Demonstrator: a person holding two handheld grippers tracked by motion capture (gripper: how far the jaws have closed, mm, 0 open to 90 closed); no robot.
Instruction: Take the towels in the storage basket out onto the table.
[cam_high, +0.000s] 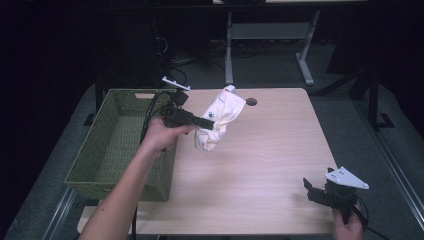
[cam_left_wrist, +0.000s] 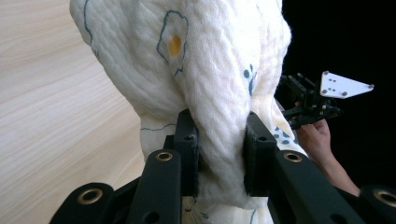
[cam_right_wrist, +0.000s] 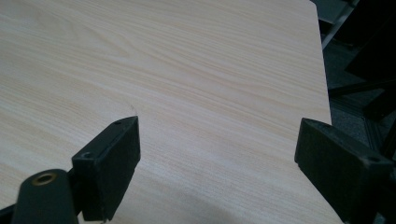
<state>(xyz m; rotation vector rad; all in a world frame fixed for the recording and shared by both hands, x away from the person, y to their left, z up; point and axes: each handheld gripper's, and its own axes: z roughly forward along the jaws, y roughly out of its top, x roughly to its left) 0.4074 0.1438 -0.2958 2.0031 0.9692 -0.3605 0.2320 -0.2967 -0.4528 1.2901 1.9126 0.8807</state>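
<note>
A cream quilted cloth (cam_high: 218, 122) with small blue and yellow prints hangs bunched in the air over the table's left half, just right of the basket. My left gripper (cam_high: 210, 123) is shut on it, held level and pointing right. In the left gripper view both black pads (cam_left_wrist: 187, 149) squeeze a thick fold of the cloth (cam_left_wrist: 205, 70). My right gripper (cam_high: 312, 189) rests near the table's front right corner, its jaws wide apart. In the right gripper view its fingers (cam_right_wrist: 109, 158) frame bare wood with nothing between them.
A green woven basket (cam_high: 120, 145) stands at the table's left edge, partly under my left forearm. The light wooden table (cam_high: 270, 150) has a round cable hole (cam_high: 251, 101) at the back. A desk frame (cam_high: 270, 40) stands on the floor behind.
</note>
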